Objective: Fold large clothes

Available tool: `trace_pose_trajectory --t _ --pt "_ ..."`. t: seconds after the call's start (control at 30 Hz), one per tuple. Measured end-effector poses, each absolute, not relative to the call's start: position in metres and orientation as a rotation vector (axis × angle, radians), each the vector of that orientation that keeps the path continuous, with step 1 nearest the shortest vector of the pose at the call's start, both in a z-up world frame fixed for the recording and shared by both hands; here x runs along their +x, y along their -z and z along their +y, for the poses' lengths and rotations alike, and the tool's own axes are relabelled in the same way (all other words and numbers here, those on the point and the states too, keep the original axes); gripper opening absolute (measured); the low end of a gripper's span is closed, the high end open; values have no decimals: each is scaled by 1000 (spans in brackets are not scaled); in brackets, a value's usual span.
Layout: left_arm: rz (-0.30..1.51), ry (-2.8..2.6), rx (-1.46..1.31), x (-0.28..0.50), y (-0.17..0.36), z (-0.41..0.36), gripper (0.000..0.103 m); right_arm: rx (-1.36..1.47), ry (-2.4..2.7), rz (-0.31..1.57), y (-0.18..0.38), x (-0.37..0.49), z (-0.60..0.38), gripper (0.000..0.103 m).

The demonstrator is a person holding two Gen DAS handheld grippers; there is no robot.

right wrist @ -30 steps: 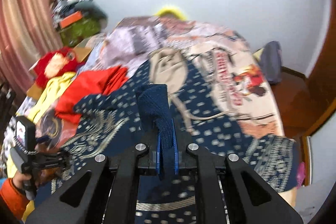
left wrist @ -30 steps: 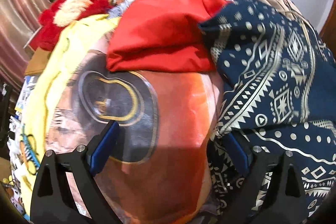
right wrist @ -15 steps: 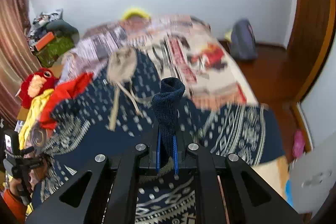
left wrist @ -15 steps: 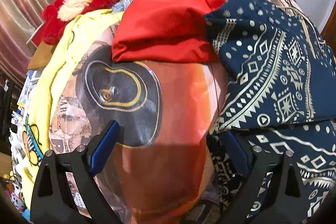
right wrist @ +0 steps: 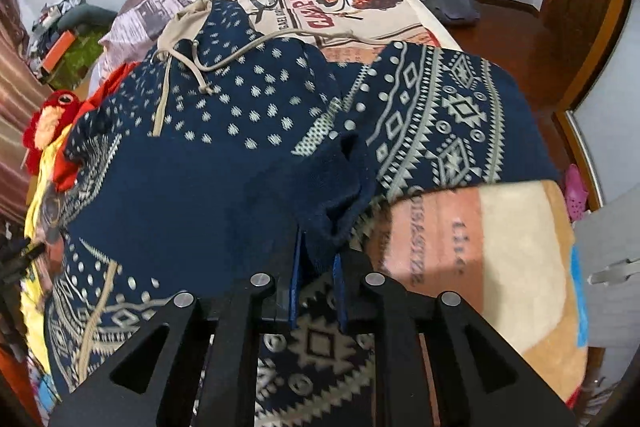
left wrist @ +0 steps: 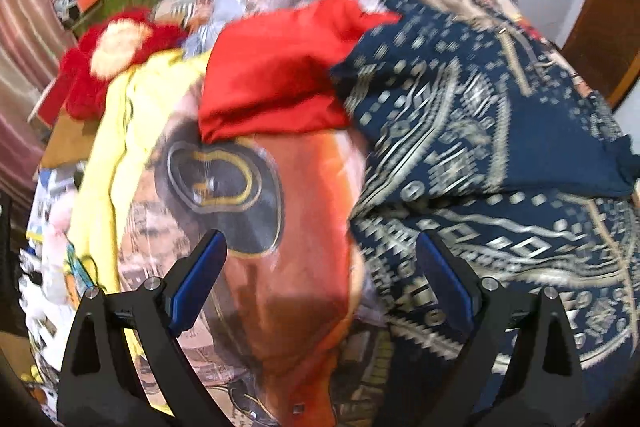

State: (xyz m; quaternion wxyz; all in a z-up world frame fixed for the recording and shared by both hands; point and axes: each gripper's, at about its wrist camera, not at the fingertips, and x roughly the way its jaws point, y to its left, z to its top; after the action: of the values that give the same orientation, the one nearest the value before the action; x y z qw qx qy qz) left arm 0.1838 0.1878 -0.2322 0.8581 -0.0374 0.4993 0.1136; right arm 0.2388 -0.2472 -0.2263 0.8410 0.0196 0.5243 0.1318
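The bed with the printed poster-style cover point(right wrist: 344, 3) filled both views, and across it lay the large navy hooded garment with cream geometric patterns point(right wrist: 224, 131), spread from the far drawstring hood down to the near edge, right under the right tool point(right wrist: 318, 267). That tool sat low over the garment's near side, its blue pads drawn narrow and pinching a bunched navy ribbed cuff point(right wrist: 340, 203), which stood up out of the pads and leaned a little to the right. In the left wrist view the same navy garment point(left wrist: 480, 147) lay to the right of the left tool point(left wrist: 320, 267), its edge reaching the right finger. The left tool stood wide apart and held nothing, poised above an orange-and-yellow printed blanket point(left wrist: 288, 227). Just beyond it a crumpled red cloth point(left wrist: 276, 83) rested against the navy fabric. Further left lay a fuzzy red plush toy point(left wrist: 116, 59), near the striped curtain point(left wrist: 20, 75).
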Motion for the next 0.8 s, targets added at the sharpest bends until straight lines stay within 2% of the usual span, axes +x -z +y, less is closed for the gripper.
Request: trace_pose_trajectory --t 0.2,0.27,0.33,0.43,0.6,0.8 --pt "946 -166 -33 207 193 154 96 75 -241 1029 197 235 -267 17" --pt "893 -145 -6 219 180 141 96 104 -214 993 185 235 -280 24" --pt "864 -130 14 231 171 127 96 117 -173 958 175 236 -288 43" --pt "834 -91 28 255 161 105 96 146 -121 893 162 237 -304 58" --pt "822 -29 23 287 160 79 96 232 -62 899 172 251 -334 63" --pt "887 27 -10 322 186 58 96 354 10 1028 232 285 -366 63"
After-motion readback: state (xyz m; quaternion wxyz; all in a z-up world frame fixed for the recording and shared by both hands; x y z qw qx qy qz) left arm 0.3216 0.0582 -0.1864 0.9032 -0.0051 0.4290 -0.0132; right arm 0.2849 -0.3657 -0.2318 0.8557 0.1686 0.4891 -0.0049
